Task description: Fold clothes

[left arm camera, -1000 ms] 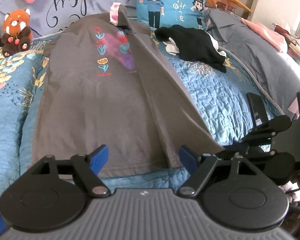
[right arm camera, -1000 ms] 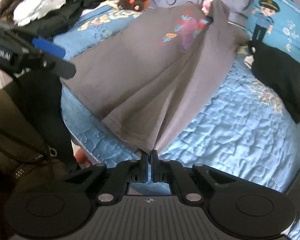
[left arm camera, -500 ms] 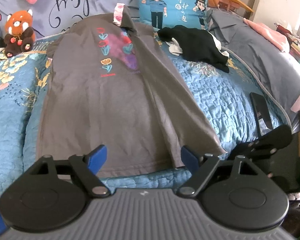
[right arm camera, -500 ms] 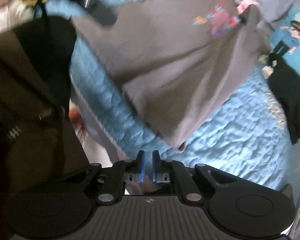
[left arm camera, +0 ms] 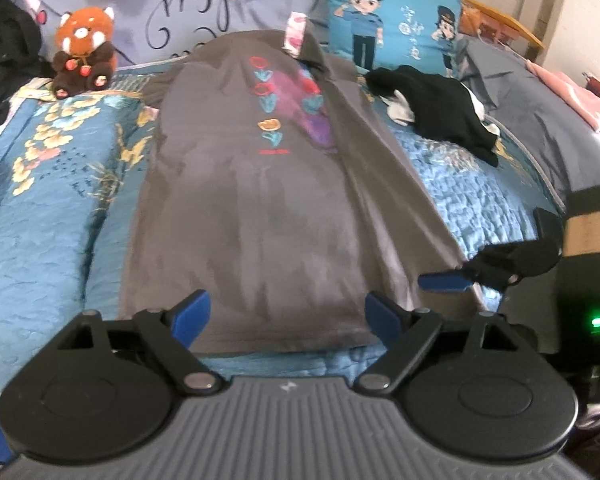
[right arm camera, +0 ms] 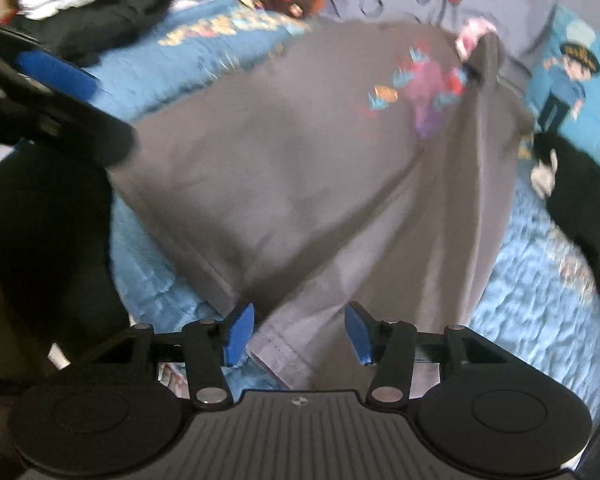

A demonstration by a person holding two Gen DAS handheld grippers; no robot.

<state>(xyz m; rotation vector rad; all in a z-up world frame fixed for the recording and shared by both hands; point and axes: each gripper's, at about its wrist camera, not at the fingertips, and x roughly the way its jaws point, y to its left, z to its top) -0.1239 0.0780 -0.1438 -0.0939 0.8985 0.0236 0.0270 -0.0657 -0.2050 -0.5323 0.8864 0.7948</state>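
Grey shirt [left arm camera: 252,216] flat on blue quilt [left arm camera: 48,240]; left gripper [left arm camera: 286,314] opening over hem, nothing clamped.

— What is filling the room?
— A bed [left arm camera: 480,184] under a blue quilted cover is taking up most of it, with a wooden headboard rail [left arm camera: 504,28] showing at its far corner.
— And the light?
— Daylight is brightening a pale wall [left arm camera: 588,20] beyond.

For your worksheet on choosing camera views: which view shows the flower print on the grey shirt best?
The left wrist view: the flower print faces the camera near the middle, fairly sharp, on the grey shirt. In the right wrist view the print is smaller, seen at a slant and blurred.
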